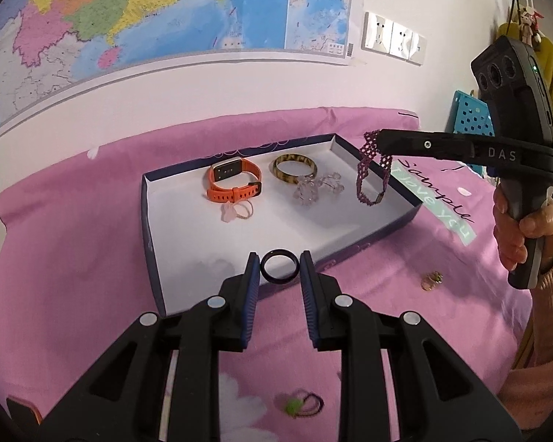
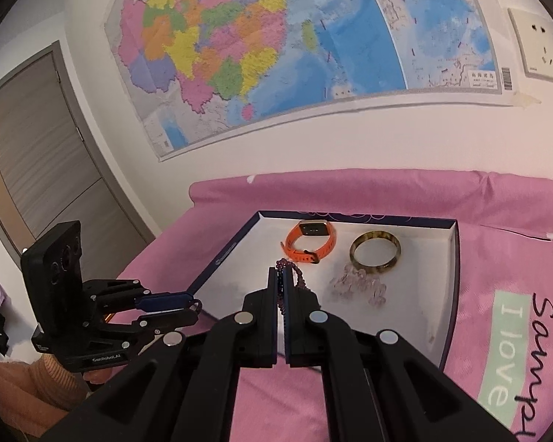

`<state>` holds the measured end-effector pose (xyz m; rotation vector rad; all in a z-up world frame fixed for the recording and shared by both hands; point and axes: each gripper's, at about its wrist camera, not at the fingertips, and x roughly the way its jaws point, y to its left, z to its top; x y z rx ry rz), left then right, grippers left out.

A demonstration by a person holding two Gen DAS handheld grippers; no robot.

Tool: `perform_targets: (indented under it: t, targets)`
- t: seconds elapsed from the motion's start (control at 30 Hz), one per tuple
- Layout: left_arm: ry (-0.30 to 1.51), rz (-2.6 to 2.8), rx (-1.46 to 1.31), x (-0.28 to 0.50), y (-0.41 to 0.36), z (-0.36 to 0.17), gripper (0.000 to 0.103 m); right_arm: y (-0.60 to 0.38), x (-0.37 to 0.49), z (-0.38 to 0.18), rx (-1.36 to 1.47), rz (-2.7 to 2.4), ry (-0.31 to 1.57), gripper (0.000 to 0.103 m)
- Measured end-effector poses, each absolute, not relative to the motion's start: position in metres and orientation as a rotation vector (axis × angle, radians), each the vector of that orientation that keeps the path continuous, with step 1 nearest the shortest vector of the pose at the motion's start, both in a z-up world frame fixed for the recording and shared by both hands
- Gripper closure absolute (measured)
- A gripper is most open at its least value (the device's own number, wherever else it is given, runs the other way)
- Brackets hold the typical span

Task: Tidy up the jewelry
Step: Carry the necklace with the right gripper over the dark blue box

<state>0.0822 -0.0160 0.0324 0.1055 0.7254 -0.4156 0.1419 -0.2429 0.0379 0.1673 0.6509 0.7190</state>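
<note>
Over the near edge of the box (image 1: 155,258), the left gripper (image 1: 278,270) pinches a dark ring (image 1: 279,267); the right gripper (image 2: 281,280) — shut — dangles a purple bracelet (image 1: 372,173) over the box's right edge; next, lower and release both.

Left wrist view: mounted behind the left gripper (image 1: 278,267), looking forward and downward over the box (image 1: 188,199) from its near left corner, close in. The right gripper (image 1: 381,143) enters from the right.

Right wrist view: mounted behind the right gripper (image 2: 281,276), facing the far wall at a shallower tilt, over the box's near right side. The left gripper (image 2: 191,305) shows at left.

Shared: box interior, pink cloth (image 1: 73,228), wall map (image 2: 258,55).
</note>
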Motion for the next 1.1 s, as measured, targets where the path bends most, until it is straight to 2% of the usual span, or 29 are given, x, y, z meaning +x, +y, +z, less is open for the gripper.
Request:
perform_targets:
  t: [1.1]
  targets:
    - [0.864, -0.369, 0.073, 0.168, -0.031, -0.002, 0.081, -0.233, 0.203, -0.007, 0.267, 0.665, 0.783, 0.102]
